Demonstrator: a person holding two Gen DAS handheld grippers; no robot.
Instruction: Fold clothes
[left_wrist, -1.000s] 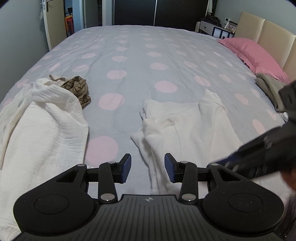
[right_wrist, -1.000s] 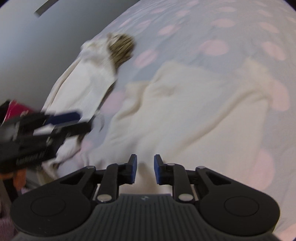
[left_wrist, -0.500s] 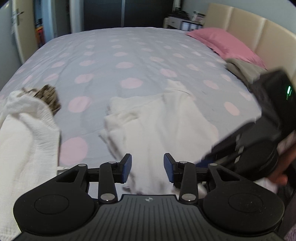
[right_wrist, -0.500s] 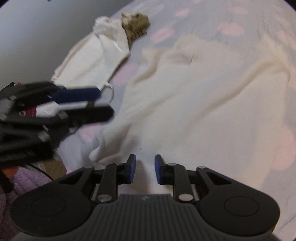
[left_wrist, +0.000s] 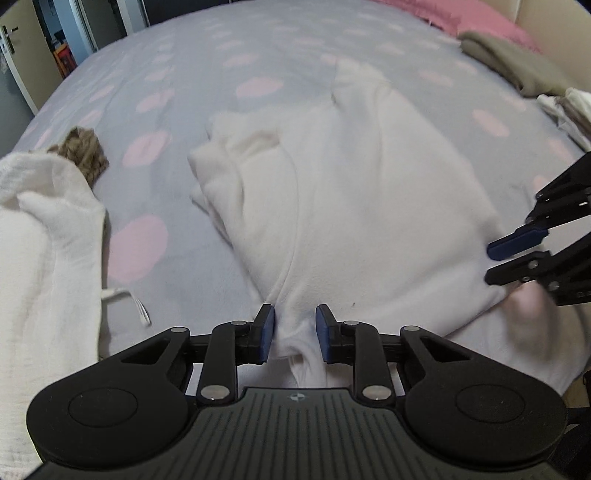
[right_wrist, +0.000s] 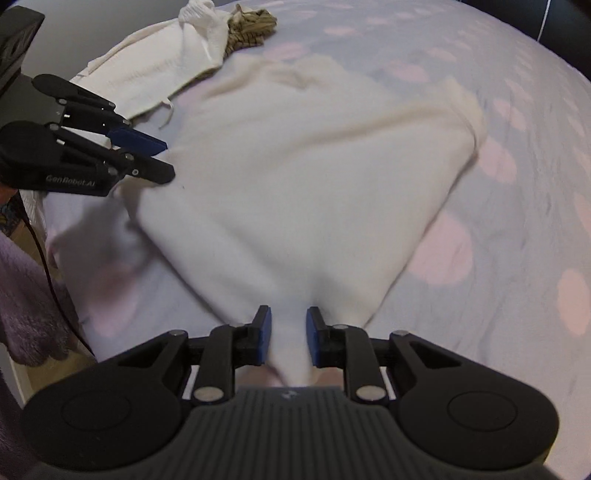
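Dotted grey bed cover (left_wrist: 229, 55) carries the white garment (left_wrist: 351, 192), spread flat near the bed's near edge — other clothes lie off to the left. Both grippers are closing on its near hem: the left gripper (left_wrist: 294, 334) has a bunched fold between its jaws, the right gripper (right_wrist: 288, 338) a gathered corner. I'd judge the grab needs both layers caught fully before lifting — then raise the two corners evenly so the fold lands square.
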